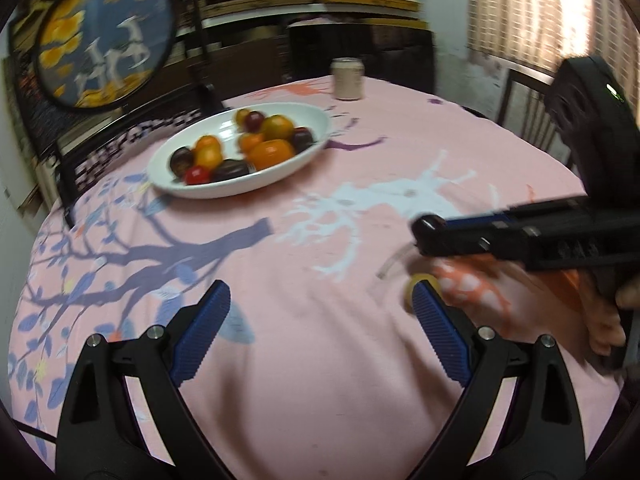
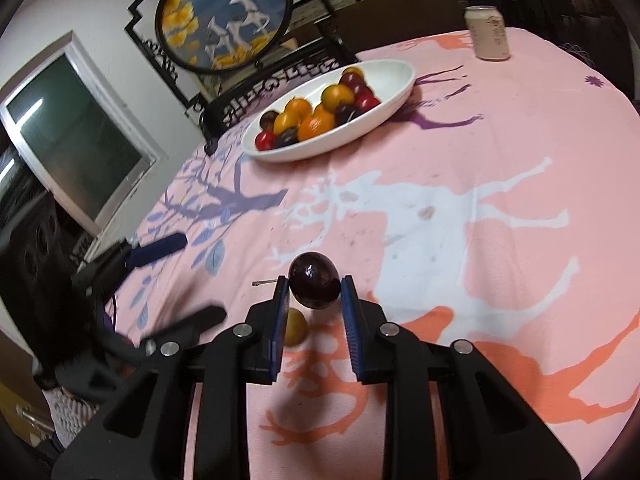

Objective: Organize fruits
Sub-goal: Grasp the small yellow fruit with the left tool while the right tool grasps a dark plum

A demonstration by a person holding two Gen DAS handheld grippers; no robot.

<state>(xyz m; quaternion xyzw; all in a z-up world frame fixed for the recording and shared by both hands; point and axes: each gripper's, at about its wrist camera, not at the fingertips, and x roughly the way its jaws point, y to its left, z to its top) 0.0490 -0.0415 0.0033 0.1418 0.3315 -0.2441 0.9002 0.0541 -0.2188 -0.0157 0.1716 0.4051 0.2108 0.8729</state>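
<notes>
The right gripper [image 2: 314, 292] is clamped on a dark plum [image 2: 315, 286], its two blue pads pressing the fruit's sides right at the fingertips, so the plum sticks out forward past them. The plum looks slightly egg-shaped, its longer axis running roughly across the jaws, though the fisheye makes that hard to settle. Just below and behind it, a small yellow fruit [image 2: 295, 327] lies on the pink table [image 2: 500, 140], partly hidden by the left pad.

The white dish [image 2: 394, 94] of mixed fruit sits well ahead of the held plum and a little to the left in the right wrist view, on the far side of the white deer print. A can [image 2: 488, 32] stands farther back to the right, clear of that line.

The left gripper [image 1: 322, 308] hangs with its jaws wide apart and nothing between them. It is off to the left side and nearer the dish [image 1: 240, 192], but empty.

Judged from this, the coming move is a forward carry of the plum to the dish.
</notes>
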